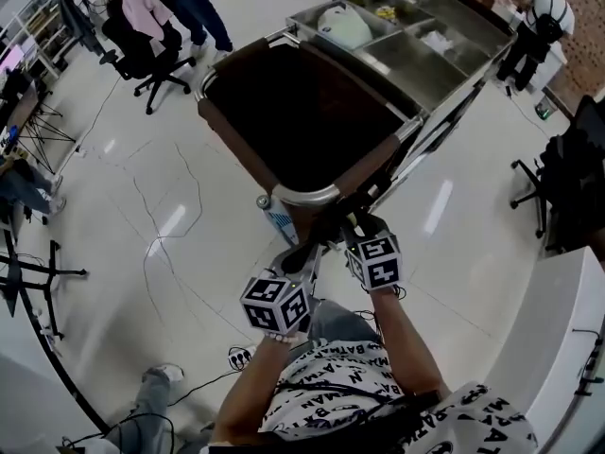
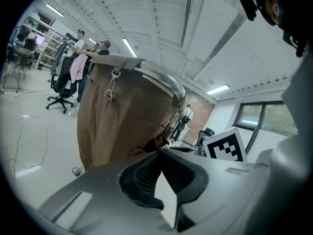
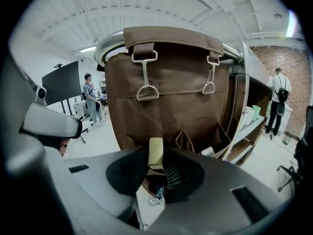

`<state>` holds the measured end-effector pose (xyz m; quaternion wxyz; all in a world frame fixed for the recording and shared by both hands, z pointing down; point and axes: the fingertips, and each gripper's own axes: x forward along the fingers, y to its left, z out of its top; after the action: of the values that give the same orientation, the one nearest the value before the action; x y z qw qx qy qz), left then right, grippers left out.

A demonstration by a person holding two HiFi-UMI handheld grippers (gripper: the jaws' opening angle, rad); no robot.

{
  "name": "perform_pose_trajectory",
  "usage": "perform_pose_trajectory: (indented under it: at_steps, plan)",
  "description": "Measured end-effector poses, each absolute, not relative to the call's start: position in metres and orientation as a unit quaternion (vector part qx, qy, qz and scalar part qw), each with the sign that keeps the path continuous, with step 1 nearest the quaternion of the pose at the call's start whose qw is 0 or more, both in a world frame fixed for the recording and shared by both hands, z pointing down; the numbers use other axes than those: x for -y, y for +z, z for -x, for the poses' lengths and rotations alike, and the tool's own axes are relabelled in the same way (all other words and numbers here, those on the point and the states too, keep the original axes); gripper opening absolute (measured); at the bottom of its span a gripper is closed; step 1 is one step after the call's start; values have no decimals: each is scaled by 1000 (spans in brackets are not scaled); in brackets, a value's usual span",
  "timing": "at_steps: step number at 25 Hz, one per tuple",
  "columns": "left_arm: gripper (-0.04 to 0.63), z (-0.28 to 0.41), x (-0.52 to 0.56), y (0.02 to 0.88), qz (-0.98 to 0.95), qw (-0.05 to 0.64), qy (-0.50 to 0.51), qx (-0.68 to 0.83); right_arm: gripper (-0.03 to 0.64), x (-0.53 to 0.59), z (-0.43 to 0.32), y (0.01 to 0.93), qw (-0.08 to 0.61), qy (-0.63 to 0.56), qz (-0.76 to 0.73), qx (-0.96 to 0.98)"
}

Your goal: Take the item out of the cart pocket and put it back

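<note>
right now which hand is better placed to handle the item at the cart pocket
Right. The right gripper is closed on the small pale yellow item, facing the pockets low on the brown bag. The left gripper holds nothing, jaws together.

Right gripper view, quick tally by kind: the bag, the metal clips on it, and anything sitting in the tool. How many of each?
Brown bag: 1
Metal clips: 2
Pale yellow item between the pads: 1
Total: 4

It is an open office or lab hall: rolling office chairs (image 1: pixel 142 53), a glossy white floor (image 1: pixel 113 206), a large dark screen (image 3: pixel 61 82), a brick wall (image 3: pixel 288 58) and ceiling strip lights (image 2: pixel 129 47).
</note>
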<state>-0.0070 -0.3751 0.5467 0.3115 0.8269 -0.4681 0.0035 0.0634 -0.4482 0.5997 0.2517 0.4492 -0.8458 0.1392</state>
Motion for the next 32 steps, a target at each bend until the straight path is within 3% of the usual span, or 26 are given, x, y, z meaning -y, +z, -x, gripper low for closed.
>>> perform_pose_trajectory:
  at_steps: [16,32]
  plan:
    - [0,34,252,482,-844,283,-1,457,80,333,-82,461,165,73,-529,829]
    - [0,48,109,487,-847,308,2,432,78,129,-74,504,200,129,-534,811]
